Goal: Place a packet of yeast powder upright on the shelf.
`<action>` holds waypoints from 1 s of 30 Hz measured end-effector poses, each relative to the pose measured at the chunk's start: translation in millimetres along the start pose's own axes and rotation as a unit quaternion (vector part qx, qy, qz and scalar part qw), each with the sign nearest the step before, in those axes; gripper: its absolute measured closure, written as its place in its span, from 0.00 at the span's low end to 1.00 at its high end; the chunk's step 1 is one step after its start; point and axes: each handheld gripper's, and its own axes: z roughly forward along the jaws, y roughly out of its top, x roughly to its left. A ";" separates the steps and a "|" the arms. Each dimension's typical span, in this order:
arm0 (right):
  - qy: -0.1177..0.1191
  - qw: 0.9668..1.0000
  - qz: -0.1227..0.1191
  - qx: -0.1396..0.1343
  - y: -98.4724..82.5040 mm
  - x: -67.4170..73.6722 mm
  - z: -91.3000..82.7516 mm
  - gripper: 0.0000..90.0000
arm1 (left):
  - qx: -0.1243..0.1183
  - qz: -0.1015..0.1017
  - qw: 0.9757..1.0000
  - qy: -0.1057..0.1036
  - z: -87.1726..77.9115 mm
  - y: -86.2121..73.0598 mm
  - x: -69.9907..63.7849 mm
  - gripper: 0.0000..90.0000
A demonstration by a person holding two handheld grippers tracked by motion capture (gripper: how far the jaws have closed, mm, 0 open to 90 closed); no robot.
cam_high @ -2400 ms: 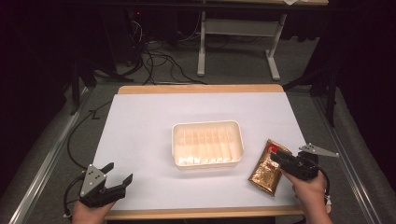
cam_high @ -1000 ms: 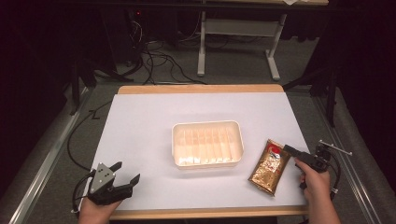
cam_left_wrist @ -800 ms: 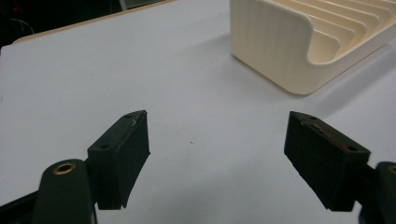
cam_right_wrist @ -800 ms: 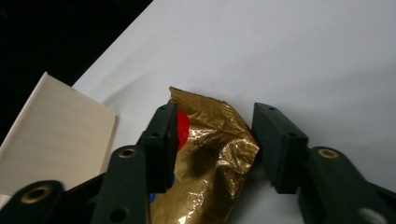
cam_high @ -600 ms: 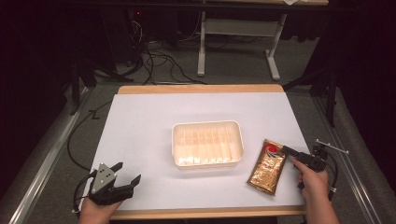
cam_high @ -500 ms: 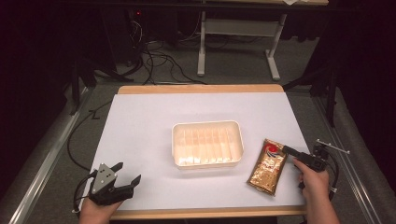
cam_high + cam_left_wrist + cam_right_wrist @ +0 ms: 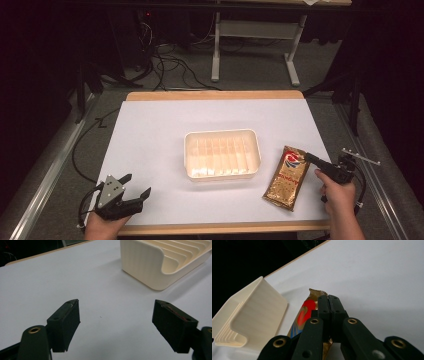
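A gold foil snack packet (image 7: 286, 178) with a red and blue logo lies right of a cream ribbed plastic tray (image 7: 222, 154) on the white table. My right gripper (image 7: 308, 156) is rolled sideways at the packet's upper right edge. In the right gripper view its jaws are pressed together on the packet (image 7: 304, 312), with the gripper (image 7: 328, 299) reaching toward the gold top corner. The tray (image 7: 249, 315) stands just left of it. My left gripper (image 7: 136, 184) rests open at the front left, holding nothing. In the left gripper view the gripper (image 7: 116, 322) points at bare table, the tray (image 7: 150, 267) beyond.
The white table top (image 7: 150, 135) has a wooden edge at the back and front. Cables trail off the left side onto the grey floor. A desk frame (image 7: 250, 45) stands behind the table in the dark.
My right gripper has drawn back off the packet's top, rolled sideways and settled at its upper right edge; the packet shifted slightly. The left gripper moved a little along the front edge.
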 end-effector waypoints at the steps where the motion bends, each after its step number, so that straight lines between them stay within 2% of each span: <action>1: 0.002 1.000 -0.006 -0.006 0.7 3.8 -2.9 1.00 | -0.001 0.001 1.000 0.000 -0.3 0.1 -0.3 0.25; 5: 0.006 1.000 -0.015 -0.017 1.5 11.4 -7.7 1.00 | -0.001 0.002 1.000 -0.001 -0.3 0.3 -0.4 0.25; 7: 0.005 0.999 -0.036 -0.027 2.7 21.5 -12.8 1.00 | -0.003 0.003 1.000 -0.002 -0.4 0.6 -0.6 0.25; 10: 0.012 0.998 -0.044 -0.035 3.6 28.4 -16.6 1.00 | -0.004 0.005 1.000 -0.001 -0.7 0.9 -0.7 0.25; 11: 0.015 0.997 -0.055 -0.042 4.5 35.8 -20.3 1.00 | -0.005 0.005 1.000 -0.002 -0.9 1.1 -1.0 0.25; 12: 0.015 0.997 -0.055 -0.042 4.5 35.8 -20.3 1.00 | -0.005 0.005 1.000 -0.002 -0.9 1.1 -1.0 0.25; 13: 0.021 0.997 -0.063 -0.049 4.6 43.0 -24.2 1.00 | -0.006 0.006 1.000 -0.001 -1.2 1.2 -1.2 0.25; 16: 0.025 0.996 -0.071 -0.056 4.8 49.9 -28.3 1.00 | -0.006 0.007 1.000 -0.001 -1.5 1.4 -1.0 0.25; 17: 0.031 0.994 -0.079 -0.064 5.4 56.3 -32.2 1.00 | -0.007 0.007 1.000 -0.001 -1.7 1.5 -0.8 0.25; 30: 0.049 0.989 -0.104 -0.098 10.0 86.2 -43.2 1.00 | -0.007 0.009 1.000 -0.001 -1.8 1.8 -0.3 0.25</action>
